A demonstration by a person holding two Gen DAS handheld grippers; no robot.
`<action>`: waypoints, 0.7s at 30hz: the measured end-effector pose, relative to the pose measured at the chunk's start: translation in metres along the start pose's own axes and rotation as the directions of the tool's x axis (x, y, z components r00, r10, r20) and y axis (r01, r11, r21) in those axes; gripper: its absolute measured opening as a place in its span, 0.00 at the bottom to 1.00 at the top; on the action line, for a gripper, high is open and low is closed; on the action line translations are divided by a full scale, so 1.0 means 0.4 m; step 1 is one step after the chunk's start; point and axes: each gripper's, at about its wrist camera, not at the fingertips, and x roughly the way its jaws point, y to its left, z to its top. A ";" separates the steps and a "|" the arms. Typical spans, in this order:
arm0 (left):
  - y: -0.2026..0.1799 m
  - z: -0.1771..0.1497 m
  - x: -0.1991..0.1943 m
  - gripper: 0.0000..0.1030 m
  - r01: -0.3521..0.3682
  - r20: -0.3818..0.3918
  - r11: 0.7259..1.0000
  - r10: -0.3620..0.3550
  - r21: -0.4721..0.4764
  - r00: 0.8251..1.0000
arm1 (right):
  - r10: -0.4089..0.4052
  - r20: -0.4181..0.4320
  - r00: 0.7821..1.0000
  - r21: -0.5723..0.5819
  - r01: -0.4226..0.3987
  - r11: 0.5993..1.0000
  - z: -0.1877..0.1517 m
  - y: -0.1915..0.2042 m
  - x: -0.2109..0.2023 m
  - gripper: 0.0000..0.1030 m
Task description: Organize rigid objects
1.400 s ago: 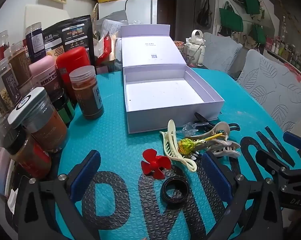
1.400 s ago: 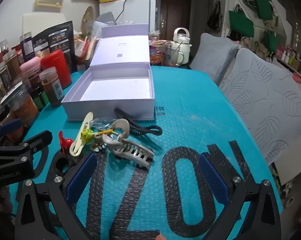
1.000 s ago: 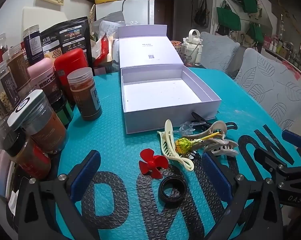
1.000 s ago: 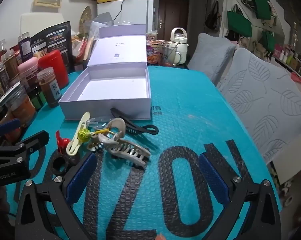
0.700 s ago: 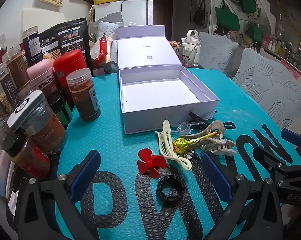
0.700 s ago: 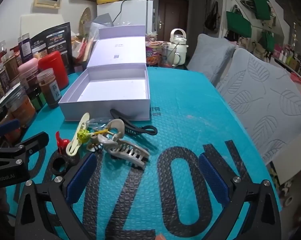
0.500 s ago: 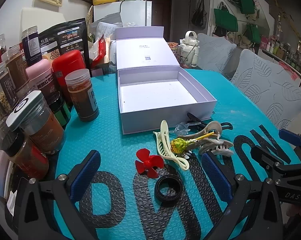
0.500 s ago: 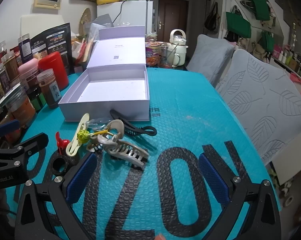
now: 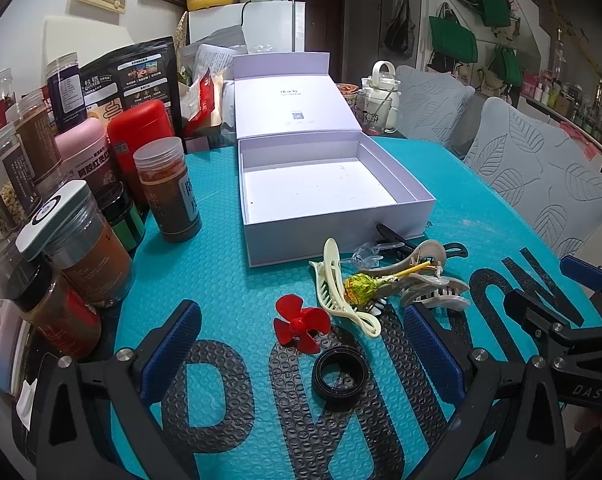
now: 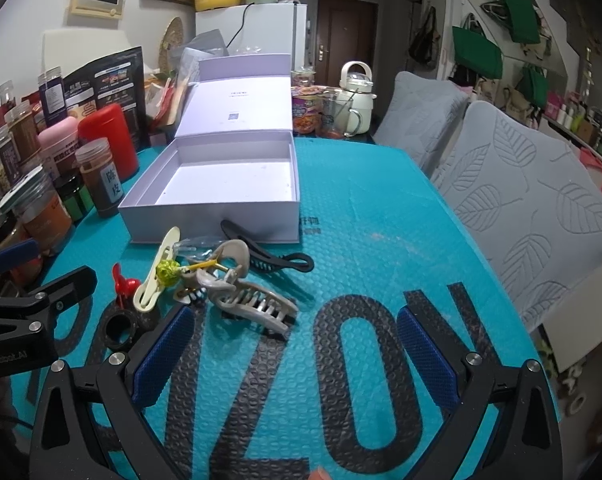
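Plastic clips (image 10: 253, 304) look light, stiff and slippery; grab the grey one mid-body. Both grippers, left gripper (image 9: 301, 356) and right gripper (image 10: 297, 356), gape wide, empty.

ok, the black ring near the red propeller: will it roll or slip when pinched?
The black ring lies flat on the bubbled mat, so it probably won't roll unless tipped on edge. It looks thin-walled and light, so a push would likely skid it. Low height leaves little to pinch, so the fingers may slip.
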 end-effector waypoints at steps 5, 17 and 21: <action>-0.004 -0.004 0.000 1.00 -0.002 -0.003 1.000 0.002 0.006 1.000 | -0.004 -0.006 1.000 0.000 0.004 1.000 -0.002 0.002 0.002 1.00; -0.012 -0.007 -0.002 1.00 -0.005 -0.002 1.000 0.005 0.014 1.000 | 0.000 -0.006 1.000 0.004 0.000 1.000 -0.005 0.000 0.005 1.00; -0.017 -0.008 -0.003 1.00 -0.003 -0.003 1.000 0.003 0.015 1.000 | 0.000 -0.004 1.000 0.005 0.000 1.000 -0.011 -0.006 0.003 1.00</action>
